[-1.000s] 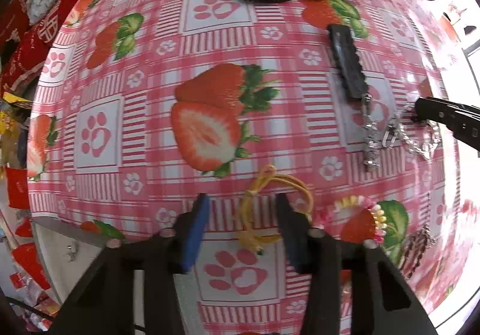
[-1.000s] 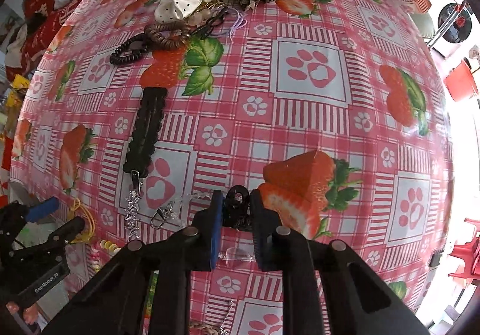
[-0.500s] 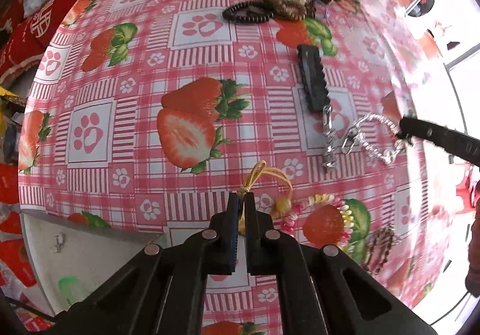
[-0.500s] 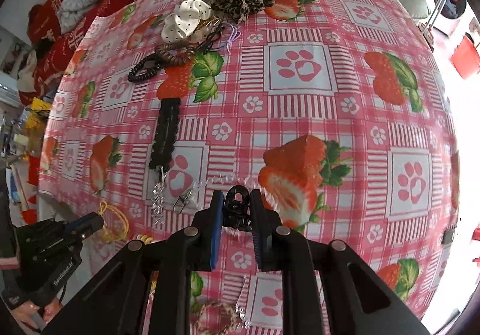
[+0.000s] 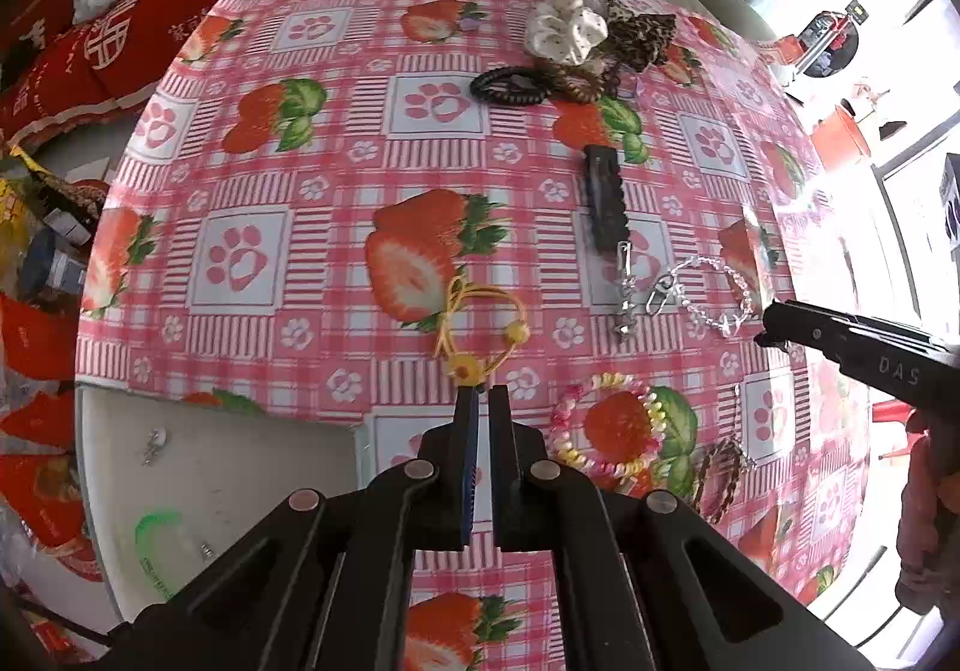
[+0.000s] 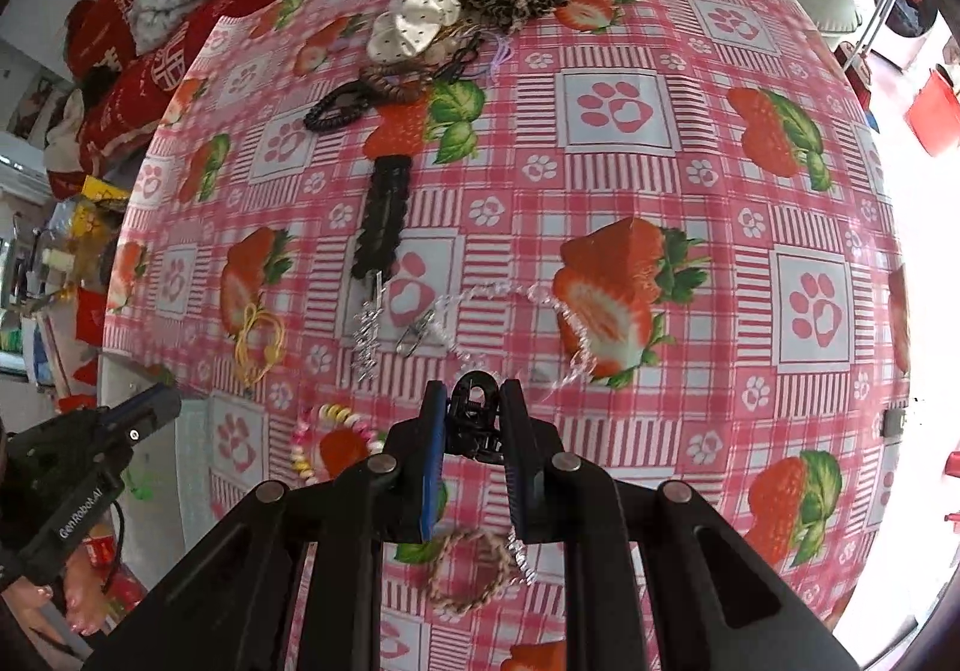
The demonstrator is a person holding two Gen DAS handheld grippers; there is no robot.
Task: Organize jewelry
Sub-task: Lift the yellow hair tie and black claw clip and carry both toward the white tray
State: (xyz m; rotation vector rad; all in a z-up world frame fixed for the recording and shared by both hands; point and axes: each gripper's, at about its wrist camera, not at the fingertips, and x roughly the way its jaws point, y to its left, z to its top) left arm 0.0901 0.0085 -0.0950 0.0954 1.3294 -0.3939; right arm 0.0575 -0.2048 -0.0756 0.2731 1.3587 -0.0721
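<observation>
Steeply downward, both tongs: left tongs point(image 5: 481, 401) shut, right tongs point(image 6: 474, 401) clamping black clip point(image 6: 474, 413).

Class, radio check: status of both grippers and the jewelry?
Left hand-held gripper shut on yellow cord bracelet. Right hand-held gripper shut on black clip. Nothing blocking.

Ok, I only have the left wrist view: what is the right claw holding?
Observer: A small black hair clip, pinched between the right claw's pads.
Operator: And mine, has it got anything?
Observer: Seemingly not. In the right wrist view the yellow cord bracelet lies on the tablecloth, apart from the shut left claw.
Operator: Anything under the right claw?
Observer: A brown braided bracelet lies on the cloth directly below it.
</observation>
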